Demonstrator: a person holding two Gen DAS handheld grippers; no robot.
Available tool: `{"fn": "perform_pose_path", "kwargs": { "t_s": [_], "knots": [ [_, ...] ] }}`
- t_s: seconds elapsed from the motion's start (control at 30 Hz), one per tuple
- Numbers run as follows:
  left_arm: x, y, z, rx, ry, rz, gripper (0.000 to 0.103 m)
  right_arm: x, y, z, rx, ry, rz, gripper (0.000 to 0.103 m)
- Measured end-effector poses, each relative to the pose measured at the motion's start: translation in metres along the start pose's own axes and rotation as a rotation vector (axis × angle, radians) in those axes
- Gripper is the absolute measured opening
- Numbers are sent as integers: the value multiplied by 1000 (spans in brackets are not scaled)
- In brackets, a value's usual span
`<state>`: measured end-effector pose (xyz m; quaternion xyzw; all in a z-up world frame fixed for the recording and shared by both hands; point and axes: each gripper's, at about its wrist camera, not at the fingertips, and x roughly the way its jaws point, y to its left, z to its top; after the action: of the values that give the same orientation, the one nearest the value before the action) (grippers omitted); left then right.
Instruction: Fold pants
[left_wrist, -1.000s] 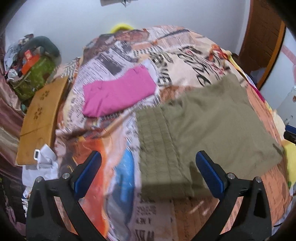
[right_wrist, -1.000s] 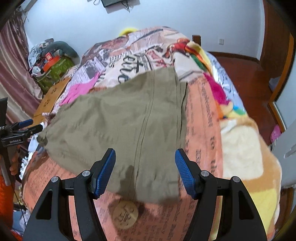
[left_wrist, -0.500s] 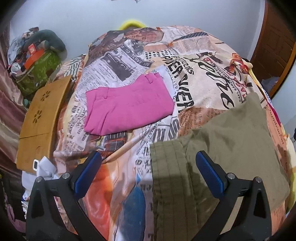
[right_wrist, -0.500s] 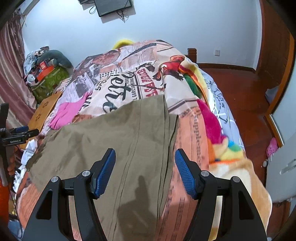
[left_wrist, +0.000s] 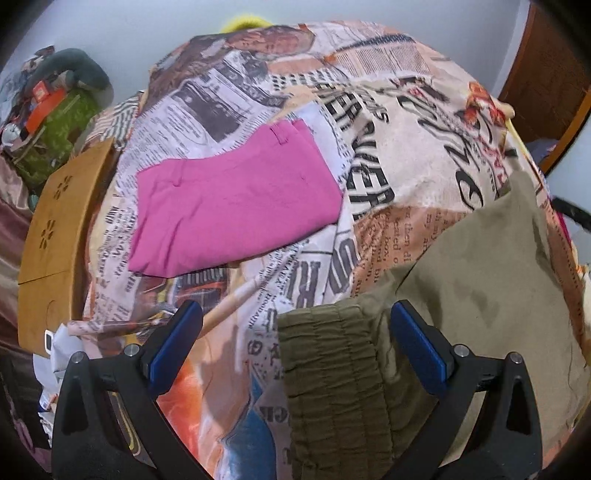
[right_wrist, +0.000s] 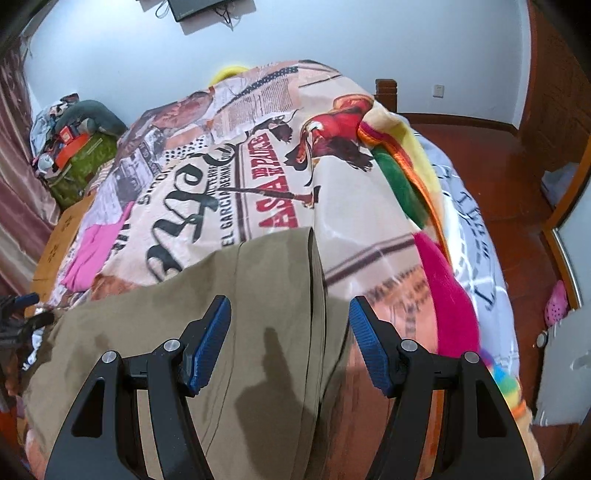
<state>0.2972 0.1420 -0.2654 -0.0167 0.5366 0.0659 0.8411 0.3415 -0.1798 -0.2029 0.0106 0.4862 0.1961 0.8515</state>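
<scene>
Where it lies spread on the bed (left_wrist: 436, 155) with its newspaper-print cover, the olive-green pants (left_wrist: 480, 280) look flat and lightly creased, the gathered elastic waistband (left_wrist: 332, 376) nearest the left gripper (left_wrist: 295, 343), whose fingers stand wide apart and hold nothing. The right gripper (right_wrist: 290, 343), its fingers also spread wide, hovers over the legs' end. Folded pink pants (left_wrist: 236, 199) lie nearby.

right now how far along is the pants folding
Done: the pink pants lie folded on the bed cover. In hand: nothing is gripped; the left tongs hang open over the olive pants' elastic waistband, the right tongs open over the leg end. Left: the olive pair looks only partly folded.
</scene>
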Motion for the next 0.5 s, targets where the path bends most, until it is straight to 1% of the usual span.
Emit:
{"fn": "perform_pose_path", "kwargs": {
  "t_s": [0.07, 0.17, 0.2, 0.23, 0.27, 0.3, 0.33, 0.37, 0.4, 0.47, 0.5],
  "knots": [
    [6, -3, -1, 12, 9, 6, 103, 12, 1, 6, -19, 12, -7, 63],
    [15, -4, -3, 10, 25, -4, 103, 27, -1, 12, -30, 17, 1, 63],
    [18, -4, -4, 5, 28, -8, 103, 31, -1, 13, -25, 14, 2, 62],
    [20, -3, -5, -1, 32, -11, 103, 34, -2, 14, -19, 4, 5, 59],
    [22, -3, -6, -6, 33, -13, 103, 37, -2, 14, -14, -2, 9, 52],
    [24, -2, -7, -12, 33, -15, 103, 41, -3, 14, -8, 0, 15, 48],
    [25, -1, -8, -20, 30, -17, 103, 44, -1, 15, -5, 0, 12, 40],
    [25, 0, -9, -29, 25, -19, 103, 46, -1, 14, -6, -7, 1, 32],
    [25, 1, -9, -35, 22, -21, 103, 46, 1, 12, -20, -18, -14, 28],
    [24, 4, -11, -55, 13, -18, 103, 47, 4, 11, -45, -30, -30, 6],
    [24, 6, -11, -64, 11, -20, 103, 47, 4, 11, -54, -28, -24, 6]
  ]
}}
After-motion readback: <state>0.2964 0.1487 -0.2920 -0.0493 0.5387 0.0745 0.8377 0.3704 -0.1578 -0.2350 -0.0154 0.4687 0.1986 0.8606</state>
